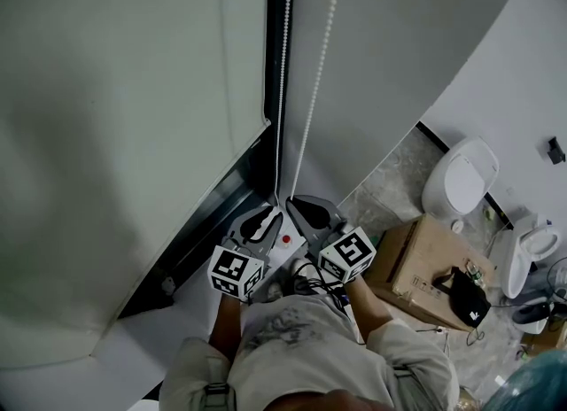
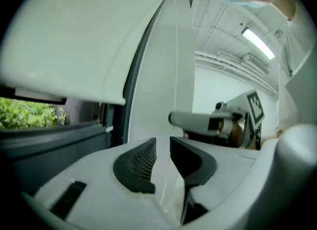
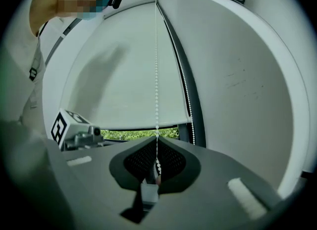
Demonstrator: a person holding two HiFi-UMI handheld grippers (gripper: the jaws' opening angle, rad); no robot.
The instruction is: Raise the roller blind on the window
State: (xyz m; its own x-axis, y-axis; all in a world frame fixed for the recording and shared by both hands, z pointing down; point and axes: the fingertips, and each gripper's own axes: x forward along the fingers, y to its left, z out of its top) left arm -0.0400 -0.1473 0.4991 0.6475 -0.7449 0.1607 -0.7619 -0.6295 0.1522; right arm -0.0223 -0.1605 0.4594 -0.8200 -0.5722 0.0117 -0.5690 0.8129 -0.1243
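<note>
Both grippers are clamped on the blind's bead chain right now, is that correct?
Not quite. Only the right gripper is clamped on the bead chain. The left gripper has its jaws apart and grips nothing, as the left gripper view shows.

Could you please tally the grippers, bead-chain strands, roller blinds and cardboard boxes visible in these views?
Grippers: 2, left gripper and right gripper
Bead-chain strands: 2
Roller blind: 1
Cardboard box: 1
Total: 6

Cardboard box [image 1: 423, 263] with black bag [image 1: 465, 296] on it, white toilet [image 1: 461, 179] just beyond
</note>
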